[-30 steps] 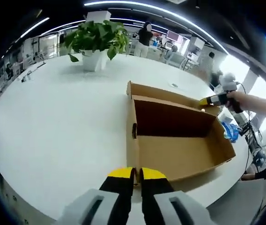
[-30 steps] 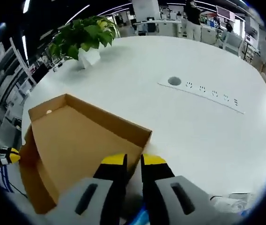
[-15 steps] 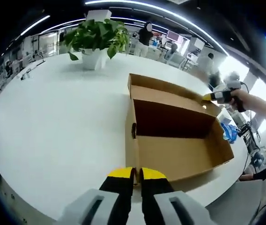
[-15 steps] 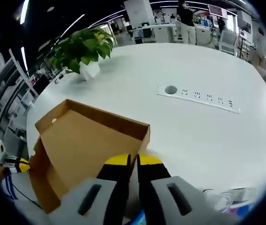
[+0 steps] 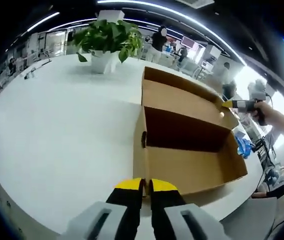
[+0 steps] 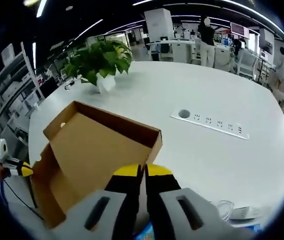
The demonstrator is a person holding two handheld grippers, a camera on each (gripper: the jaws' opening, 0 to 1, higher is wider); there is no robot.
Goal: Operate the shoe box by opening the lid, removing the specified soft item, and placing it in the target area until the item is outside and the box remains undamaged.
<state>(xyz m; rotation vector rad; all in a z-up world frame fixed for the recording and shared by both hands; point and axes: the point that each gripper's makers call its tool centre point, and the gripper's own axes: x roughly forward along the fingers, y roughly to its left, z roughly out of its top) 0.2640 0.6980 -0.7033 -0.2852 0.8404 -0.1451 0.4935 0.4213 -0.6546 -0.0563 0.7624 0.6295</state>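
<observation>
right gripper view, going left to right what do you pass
Left gripper at the edge → shoe box with its lid raised → right gripper shut on the lid's edge → power socket strip set in the white table.

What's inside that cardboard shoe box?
The shoe box shows bare cardboard floor and walls in the left gripper view. Its near wall hides the closest strip of floor, so a flat item there cannot be ruled out.

An open brown cardboard shoe box (image 5: 187, 150) sits near the white desk's (image 5: 57, 130) edge, a potted green plant (image 5: 107, 42) well behind it.
</observation>
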